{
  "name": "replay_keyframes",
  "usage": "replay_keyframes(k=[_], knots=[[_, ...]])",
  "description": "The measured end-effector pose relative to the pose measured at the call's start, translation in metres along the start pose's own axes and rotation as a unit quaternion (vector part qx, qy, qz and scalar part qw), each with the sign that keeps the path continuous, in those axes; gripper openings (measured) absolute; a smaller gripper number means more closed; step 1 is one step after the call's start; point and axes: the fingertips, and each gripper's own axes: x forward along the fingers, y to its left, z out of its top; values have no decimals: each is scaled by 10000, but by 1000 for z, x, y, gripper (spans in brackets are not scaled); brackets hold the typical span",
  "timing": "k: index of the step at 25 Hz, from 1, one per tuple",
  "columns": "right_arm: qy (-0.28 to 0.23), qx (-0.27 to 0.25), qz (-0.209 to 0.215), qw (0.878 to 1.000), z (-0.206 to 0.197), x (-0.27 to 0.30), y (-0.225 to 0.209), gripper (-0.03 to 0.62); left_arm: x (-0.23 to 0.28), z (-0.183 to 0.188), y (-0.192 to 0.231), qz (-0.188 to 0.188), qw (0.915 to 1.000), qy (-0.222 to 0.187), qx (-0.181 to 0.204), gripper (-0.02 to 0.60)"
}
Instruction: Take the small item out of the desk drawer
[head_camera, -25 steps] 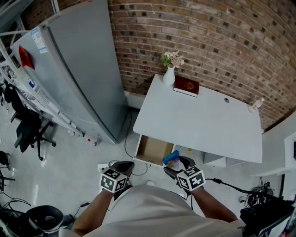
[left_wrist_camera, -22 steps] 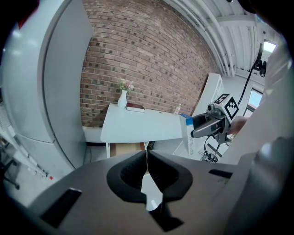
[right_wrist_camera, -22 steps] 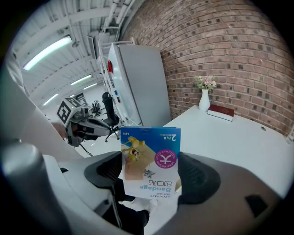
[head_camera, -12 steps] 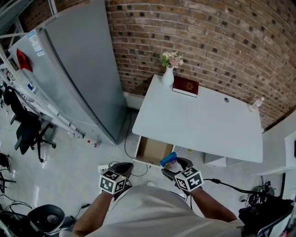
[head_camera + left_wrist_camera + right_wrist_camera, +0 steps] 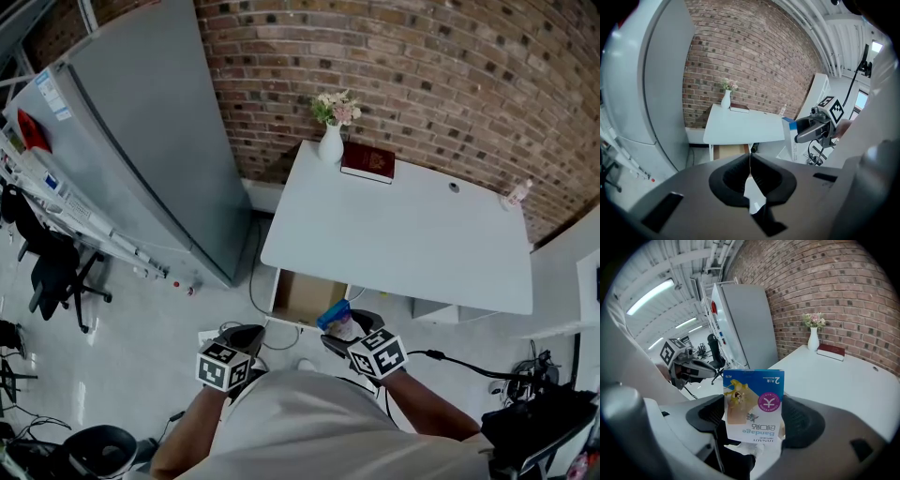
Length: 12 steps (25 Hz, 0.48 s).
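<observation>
One bandage box (image 5: 754, 404) is clamped between the jaws of the right gripper (image 5: 755, 417). It is held clear of the open drawer (image 5: 302, 296), just in front of it, below the near left corner of the desk (image 5: 403, 234). The removal is judged essentially done. Setting the box down, perhaps on the desk top, is likely called for next. The left gripper (image 5: 749, 174) is closed on nothing, off to the box's left.

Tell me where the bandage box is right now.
The bandage box is clamped in the right gripper, held by the front of the open drawer under the white desk's near edge in the head view.
</observation>
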Motion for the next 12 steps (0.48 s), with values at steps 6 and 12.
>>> replay_keyframes(k=[6,12], knots=[[-20,9,54,10000,-1,3,-2,373,2,-1,-1,30,10000,50,-15,25],[5,30,78,10000,-7,5,-5,373,5,0,-4,30,10000,84,15,25]])
